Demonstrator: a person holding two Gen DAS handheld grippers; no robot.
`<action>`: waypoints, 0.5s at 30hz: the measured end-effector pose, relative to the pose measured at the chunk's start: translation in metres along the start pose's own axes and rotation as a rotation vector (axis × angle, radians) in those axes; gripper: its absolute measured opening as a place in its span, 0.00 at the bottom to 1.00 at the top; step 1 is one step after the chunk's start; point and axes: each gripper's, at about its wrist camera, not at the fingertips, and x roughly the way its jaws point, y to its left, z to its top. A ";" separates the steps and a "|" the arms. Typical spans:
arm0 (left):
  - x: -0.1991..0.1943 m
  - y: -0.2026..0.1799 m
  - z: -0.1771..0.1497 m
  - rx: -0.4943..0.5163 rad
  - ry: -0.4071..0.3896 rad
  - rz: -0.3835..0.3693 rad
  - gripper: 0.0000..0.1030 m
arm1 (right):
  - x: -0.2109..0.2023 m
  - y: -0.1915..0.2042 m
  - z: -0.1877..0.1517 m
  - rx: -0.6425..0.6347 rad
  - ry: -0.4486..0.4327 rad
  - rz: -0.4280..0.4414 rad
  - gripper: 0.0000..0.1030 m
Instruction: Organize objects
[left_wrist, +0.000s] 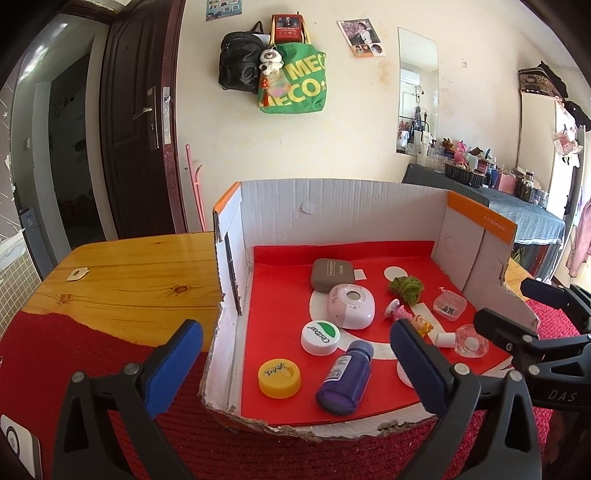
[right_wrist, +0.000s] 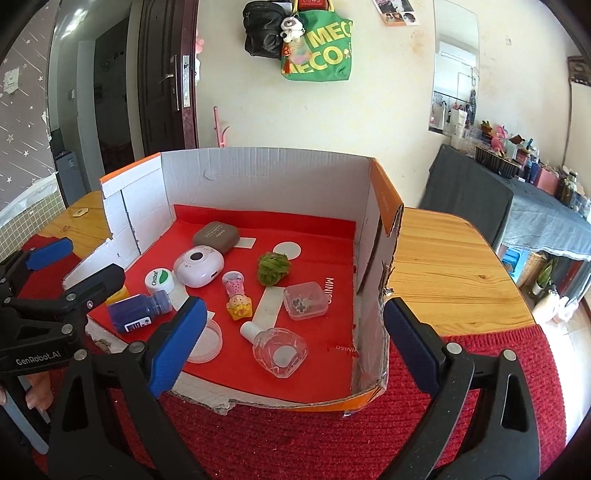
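Gaping empty, left gripper (left_wrist: 295, 369) over purple bottle (left_wrist: 343, 380), right gripper (right_wrist: 291, 343) above glass dish (right_wrist: 280, 352)

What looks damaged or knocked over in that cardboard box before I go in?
The cardboard box has a torn, ragged front edge and a ripped right wall. Inside, the purple bottle and the clear glass bottle lie on their sides. Nothing appears spilled.
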 end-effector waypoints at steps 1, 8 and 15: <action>0.001 0.000 0.000 -0.001 0.005 0.000 1.00 | 0.002 -0.001 -0.001 0.003 0.000 0.000 0.95; 0.001 0.001 -0.002 -0.009 0.011 0.007 1.00 | 0.005 -0.004 -0.006 0.014 0.003 0.002 0.96; -0.003 0.000 -0.004 0.001 0.000 0.000 1.00 | 0.004 -0.010 -0.007 0.041 0.006 0.001 0.98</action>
